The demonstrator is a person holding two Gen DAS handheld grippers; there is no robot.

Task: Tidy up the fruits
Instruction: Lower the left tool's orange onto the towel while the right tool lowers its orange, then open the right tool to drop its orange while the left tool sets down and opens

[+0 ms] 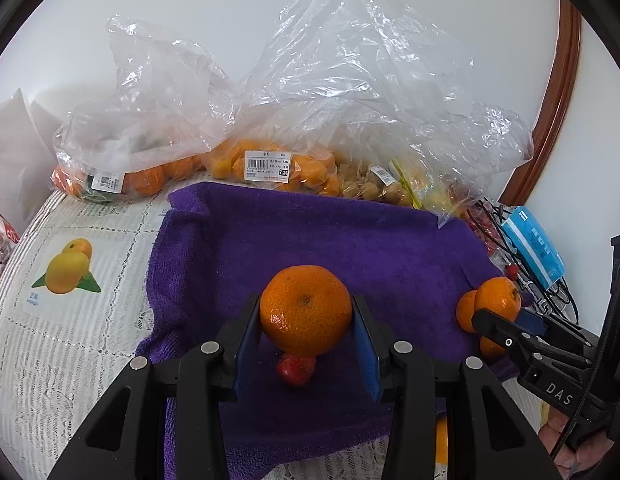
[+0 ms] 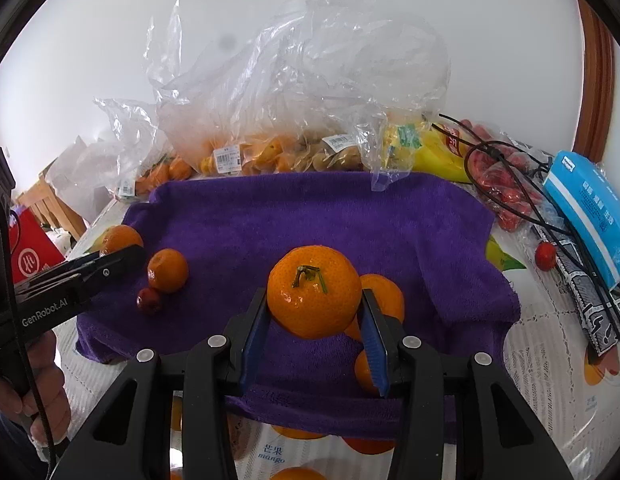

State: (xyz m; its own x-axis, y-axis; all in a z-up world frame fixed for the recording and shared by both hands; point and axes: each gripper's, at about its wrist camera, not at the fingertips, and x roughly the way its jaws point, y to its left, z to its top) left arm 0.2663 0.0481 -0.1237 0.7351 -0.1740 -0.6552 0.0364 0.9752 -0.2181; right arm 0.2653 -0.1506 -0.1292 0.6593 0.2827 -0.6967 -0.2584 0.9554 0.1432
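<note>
My left gripper (image 1: 306, 305) is shut on a tangerine (image 1: 306, 320), holding it just above a purple towel (image 1: 310, 236). A small red fruit (image 1: 296, 369) lies on the towel under it. My right gripper (image 2: 314, 295) is shut on a stemmed tangerine (image 2: 313, 308) over the towel's (image 2: 310, 208) near right part, where two more tangerines (image 2: 385, 292) lie behind its right finger. The right wrist view shows the left gripper (image 2: 124, 256) at the towel's left edge, with a loose tangerine (image 2: 168, 270) and the red fruit (image 2: 148, 301) beside it.
Clear plastic bags of oranges and other fruit (image 1: 270, 168) line the back against the wall. Bananas (image 2: 433, 152), a bag of red fruit (image 2: 505, 188), black cables (image 2: 549, 220) and a blue tissue pack (image 2: 589, 208) crowd the right. A fruit-printed tablecloth (image 1: 70, 320) covers the table.
</note>
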